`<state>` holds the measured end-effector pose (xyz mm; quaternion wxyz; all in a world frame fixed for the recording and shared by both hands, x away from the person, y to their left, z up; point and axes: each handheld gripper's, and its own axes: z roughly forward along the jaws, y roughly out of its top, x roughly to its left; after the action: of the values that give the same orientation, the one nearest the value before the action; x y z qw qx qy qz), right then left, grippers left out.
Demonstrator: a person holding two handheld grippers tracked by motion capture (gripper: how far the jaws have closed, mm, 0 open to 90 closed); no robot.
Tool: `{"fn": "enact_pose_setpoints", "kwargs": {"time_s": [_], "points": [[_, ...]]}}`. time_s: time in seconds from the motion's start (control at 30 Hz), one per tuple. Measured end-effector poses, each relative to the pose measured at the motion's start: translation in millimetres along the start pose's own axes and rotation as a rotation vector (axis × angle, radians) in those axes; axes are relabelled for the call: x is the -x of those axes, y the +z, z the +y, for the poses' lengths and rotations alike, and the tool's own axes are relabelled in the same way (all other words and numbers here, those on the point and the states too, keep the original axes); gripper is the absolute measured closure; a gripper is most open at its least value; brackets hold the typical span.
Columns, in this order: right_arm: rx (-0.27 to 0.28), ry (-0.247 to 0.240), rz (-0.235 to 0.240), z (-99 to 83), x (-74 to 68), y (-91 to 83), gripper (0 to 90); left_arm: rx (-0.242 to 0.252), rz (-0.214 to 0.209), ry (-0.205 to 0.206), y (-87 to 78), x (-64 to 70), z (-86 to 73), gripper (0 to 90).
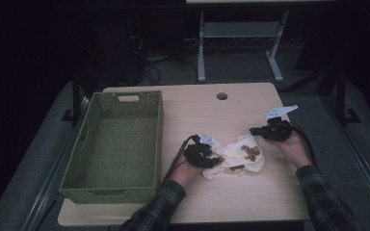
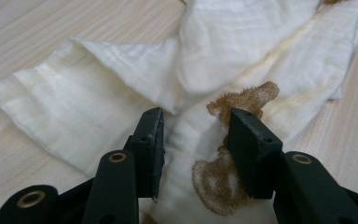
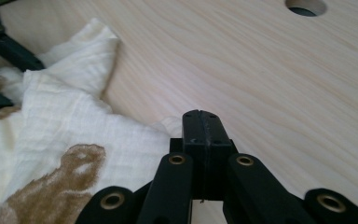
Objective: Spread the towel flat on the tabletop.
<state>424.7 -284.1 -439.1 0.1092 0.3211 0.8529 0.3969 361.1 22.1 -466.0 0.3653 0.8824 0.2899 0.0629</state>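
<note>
High view: a crumpled cream muslin cloth with brown animal prints (image 1: 236,156) lay on the pale wooden table (image 1: 231,202) right of a green woven basket (image 1: 120,144). Left gripper (image 2: 196,128), jaws apart, straddled a fold, apparently mid-grasp; closing comes next. Right gripper (image 3: 200,126), jaws together, sat at the cloth's edge; whether it pinched fabric was unclear.

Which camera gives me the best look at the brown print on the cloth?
The left gripper view: the brown print lies close up on the cream cloth between the left gripper and its open jaws. The right gripper view catches part of a print at its lower left; the high view shows small dark patches.
</note>
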Motion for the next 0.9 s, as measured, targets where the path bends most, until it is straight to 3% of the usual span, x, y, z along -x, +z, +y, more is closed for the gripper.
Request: {"fn": "enact_pose_setpoints", "kwargs": {"time_s": [0.33, 0.5, 0.7, 0.77, 0.9], "points": [[-0.039, 0.060, -0.127, -4.2, 32.7, -0.1, 90.0, 0.010, 0.000, -0.007, 0.6, 0.4, 0.0, 55.1], [-0.052, 0.105, -0.177, -16.0, 46.7, -7.5, 90.0, 0.009, 0.000, -0.006, 0.6, 0.5, 0.0, 55.1], [-0.061, 0.139, -0.151, -28.8, 47.1, -9.7, 89.8, 0.006, -0.002, -0.005, 0.6, 0.6, 0.4, 54.7], [-0.034, 0.134, -0.144, -29.0, 45.7, -11.7, 79.8, -0.004, 0.003, 0.006, -0.1, -0.2, 1.6, 53.8], [-0.012, 0.127, -0.119, -25.9, 38.3, -18.4, 75.3, 0.014, 0.015, 0.001, -7.3, 0.2, 6.1, 52.2]]}}
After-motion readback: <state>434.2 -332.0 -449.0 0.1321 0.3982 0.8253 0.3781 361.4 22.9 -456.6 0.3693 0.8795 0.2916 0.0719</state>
